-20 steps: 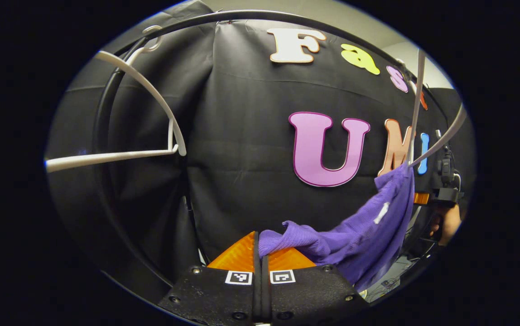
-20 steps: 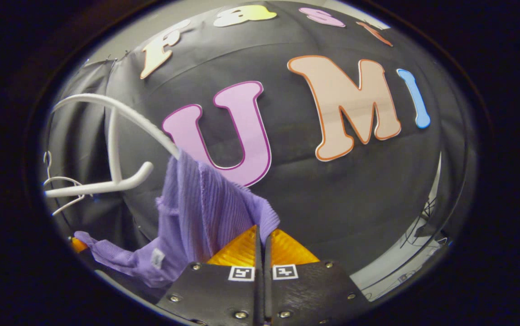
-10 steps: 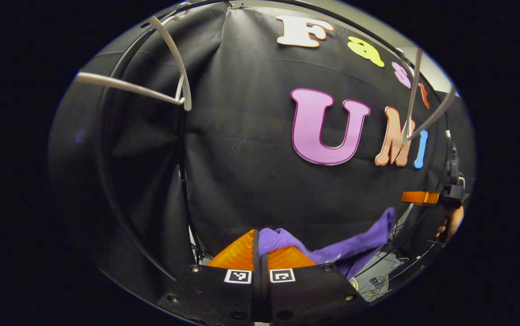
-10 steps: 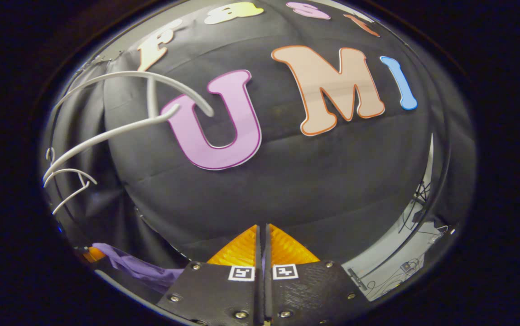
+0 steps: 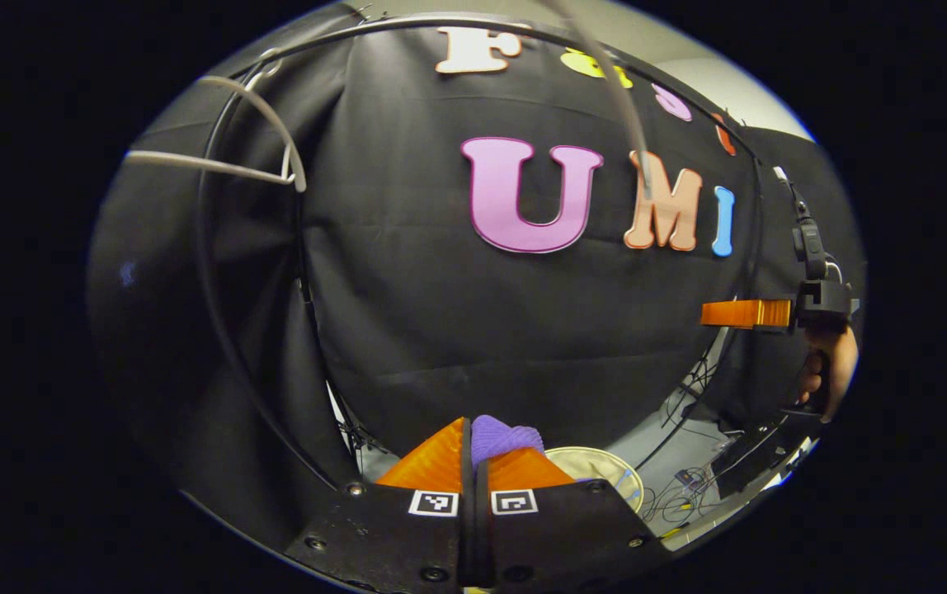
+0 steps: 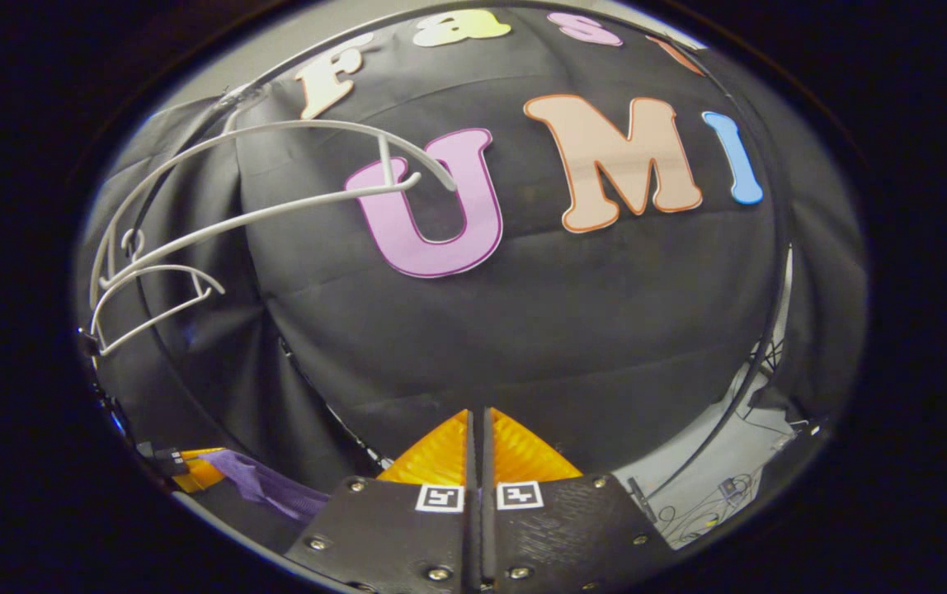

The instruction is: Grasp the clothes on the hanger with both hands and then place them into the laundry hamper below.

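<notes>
Against the black cloth wall, two white hangers (image 6: 275,198) — left claw (image 5: 473,450) pinching one purple garment (image 5: 502,433), right claw (image 6: 478,441) closed

Recording booth: black cloth wall (image 5: 457,330), floor cables (image 5: 688,483).

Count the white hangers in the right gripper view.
2. The large hanger hangs upper left, its tip over the wall cloth; the small hanger hangs below it at the far left. Others may be hidden.
</notes>
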The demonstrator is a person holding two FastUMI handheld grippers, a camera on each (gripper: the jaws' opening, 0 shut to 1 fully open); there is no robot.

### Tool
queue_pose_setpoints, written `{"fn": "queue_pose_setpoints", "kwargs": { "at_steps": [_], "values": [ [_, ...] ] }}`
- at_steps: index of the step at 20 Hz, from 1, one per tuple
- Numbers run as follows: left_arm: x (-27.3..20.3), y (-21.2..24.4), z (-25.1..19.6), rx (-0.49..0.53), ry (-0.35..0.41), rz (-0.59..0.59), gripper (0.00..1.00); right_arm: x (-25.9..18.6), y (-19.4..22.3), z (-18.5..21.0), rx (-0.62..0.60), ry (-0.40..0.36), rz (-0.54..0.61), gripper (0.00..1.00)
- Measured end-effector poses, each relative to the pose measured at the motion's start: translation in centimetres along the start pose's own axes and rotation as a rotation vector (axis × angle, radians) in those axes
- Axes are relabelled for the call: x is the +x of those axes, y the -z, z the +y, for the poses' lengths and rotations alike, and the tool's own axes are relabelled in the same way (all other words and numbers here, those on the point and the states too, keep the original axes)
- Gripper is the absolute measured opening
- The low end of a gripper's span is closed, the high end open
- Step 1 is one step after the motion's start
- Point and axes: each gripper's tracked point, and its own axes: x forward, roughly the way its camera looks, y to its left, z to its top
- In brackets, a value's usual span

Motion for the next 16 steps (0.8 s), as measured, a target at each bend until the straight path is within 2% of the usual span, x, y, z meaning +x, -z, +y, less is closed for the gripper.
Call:
{"fn": "queue_pose_setpoints", "kwargs": {
  "at_steps": [5, 10, 14, 16],
  "values": [
    [-3.1, -2.4, -5.6, 0.025, 0.029, -0.056, 0.0, -4.9, 1.2, -0.4, -0.002, -0.032, 0.003, 0.0],
    [-4.7, -7.3, -11.1, 0.012, 0.043, -0.133, 0.0, -9.2, 1.8, -1.5, 0.012, -0.045, 0.006, 0.0],
    [-4.9, -10.9, -14.1, -0.011, 0.056, -0.169, 0.0, -10.9, 0.8, -1.6, 0.017, -0.062, -0.016, 0.0],
    [-4.7, -12.3, -14.9, -0.04, 0.047, -0.182, 0.0, -10.9, 0.1, -2.3, 0.014, -0.044, -0.018, 0.01]
  ]
}}
